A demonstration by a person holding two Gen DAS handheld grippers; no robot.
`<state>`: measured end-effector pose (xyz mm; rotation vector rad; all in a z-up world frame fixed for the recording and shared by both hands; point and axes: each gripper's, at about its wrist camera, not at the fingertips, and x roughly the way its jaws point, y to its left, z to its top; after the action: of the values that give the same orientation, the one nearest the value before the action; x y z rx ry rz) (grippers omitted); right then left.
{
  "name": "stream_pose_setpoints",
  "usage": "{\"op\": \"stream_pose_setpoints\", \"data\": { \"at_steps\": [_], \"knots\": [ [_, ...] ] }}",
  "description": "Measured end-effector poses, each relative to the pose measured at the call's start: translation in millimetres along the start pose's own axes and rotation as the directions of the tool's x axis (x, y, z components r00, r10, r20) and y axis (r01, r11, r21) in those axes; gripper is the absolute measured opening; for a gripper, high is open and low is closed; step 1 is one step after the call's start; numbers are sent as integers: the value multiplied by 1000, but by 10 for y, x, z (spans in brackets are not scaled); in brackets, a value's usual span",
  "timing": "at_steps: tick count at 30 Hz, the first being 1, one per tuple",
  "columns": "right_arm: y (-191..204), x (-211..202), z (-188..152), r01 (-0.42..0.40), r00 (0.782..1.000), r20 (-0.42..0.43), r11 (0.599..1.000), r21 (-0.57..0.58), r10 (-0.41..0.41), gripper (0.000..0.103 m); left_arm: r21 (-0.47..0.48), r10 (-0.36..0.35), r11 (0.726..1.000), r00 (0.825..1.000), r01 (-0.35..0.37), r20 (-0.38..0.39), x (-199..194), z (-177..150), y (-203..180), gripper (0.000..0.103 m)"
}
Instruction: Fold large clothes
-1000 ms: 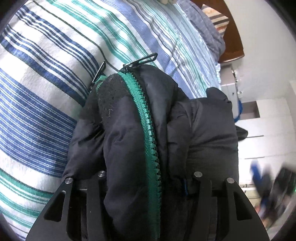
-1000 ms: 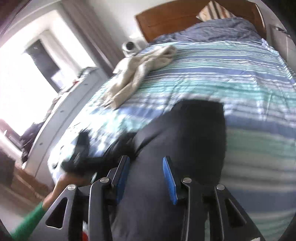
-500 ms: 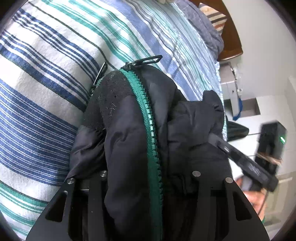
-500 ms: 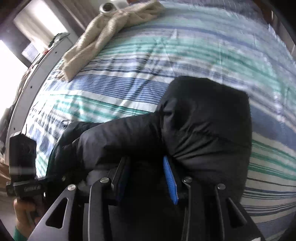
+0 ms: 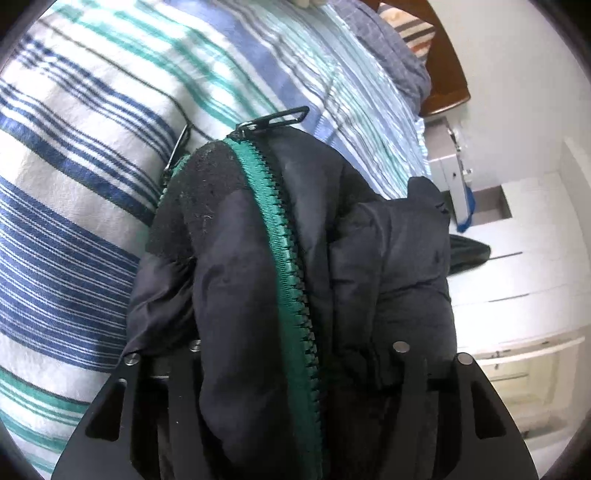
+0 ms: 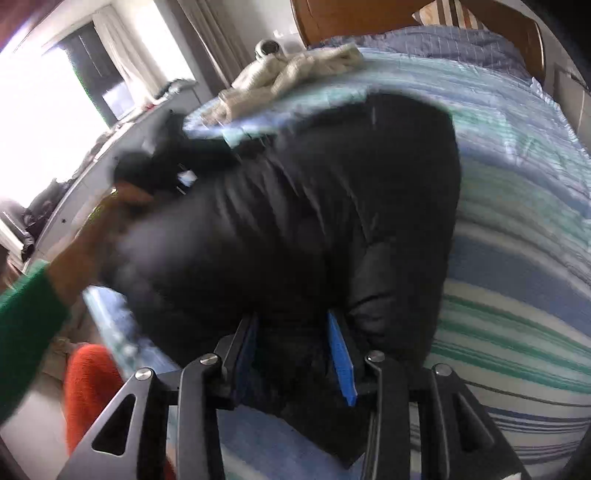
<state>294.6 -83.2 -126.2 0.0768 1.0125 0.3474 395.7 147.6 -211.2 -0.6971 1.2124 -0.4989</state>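
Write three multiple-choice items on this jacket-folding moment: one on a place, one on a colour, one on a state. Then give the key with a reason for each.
1. Where does the cream garment lie?
A. on the bed near the headboard
B. on the floor
C. in the right gripper

2. What colour is the zipper of the black jacket?
A. red
B. green
C. silver

3. What is the right gripper doing?
A. hanging open over bare bedding
B. shut on the black jacket
C. holding a pillow

Key: 1 A, it sits on the striped bedspread by the wooden headboard. 2 B, its teeth and tape are green. 3 B, black fabric fills the gap between its blue pads.
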Motion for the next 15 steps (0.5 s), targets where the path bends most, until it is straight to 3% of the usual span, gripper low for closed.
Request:
{"op": "stream_pose_setpoints", "data": {
  "at_steps": [6,8,9,10,13,15],
  "knots": [
    [25,-26,19,12,1000,19,1000,-12,-12,38,20,32,999,999,-33,29,-48,-32,-52,60],
    [68,-148,-34,32,999,36,999,-28,-31,39,48,62,997,998,-63,32,-129,-67,-146,65],
    [105,-217,-59,52,998,34,998,-44,-50,39,82,106,991,993,-109,41,-234,-101,-246,74],
    [135,-258,-89,64,998,32,997,-53,-62,39,114,134,984,989,-140,56,-323,-150,-343,84],
    [192,-472,-112,86,996,45,995,-58,-83,40,229,201,946,969,-230,143,-665,-309,-579,95],
    [224,-584,-79,86,994,67,995,-54,-82,42,292,273,899,939,-327,209,-942,-411,-710,101]
  ]
}}
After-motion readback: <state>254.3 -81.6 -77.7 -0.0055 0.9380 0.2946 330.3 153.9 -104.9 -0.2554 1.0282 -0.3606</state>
